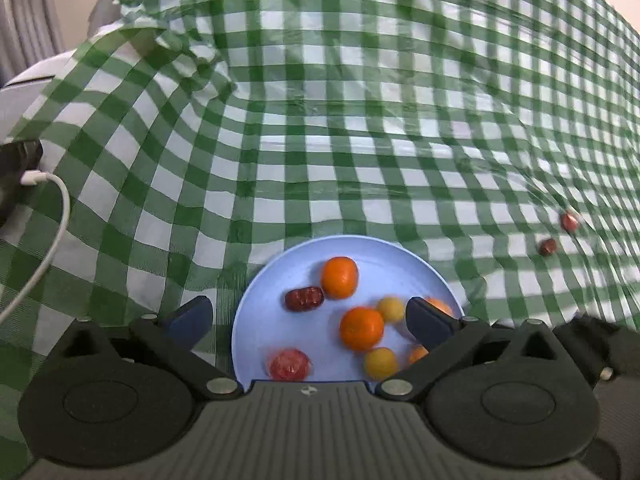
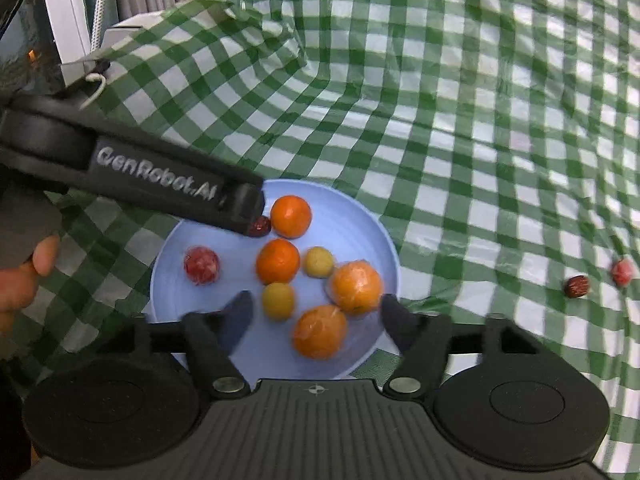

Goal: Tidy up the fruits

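Both tongs hover over the blue plate (image 2: 360,220) with jaws spread, gripping nothing: left gripper (image 1: 308,316) widest, right gripper (image 2: 316,316) straddling a wrapped orange (image 2: 320,332). Two loose red fruits (image 2: 577,286) lie well apart on the checked cloth (image 2: 440,100).

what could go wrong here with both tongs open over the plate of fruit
1. The blue plate is crowded; the open right tongs hang over wrapped oranges and could knock one over the near rim.
2. The left tongs share the plate, so the two tools may collide.
3. A red date and a red wrapped fruit lie apart on the wrinkled checked cloth and might roll when grabbed.
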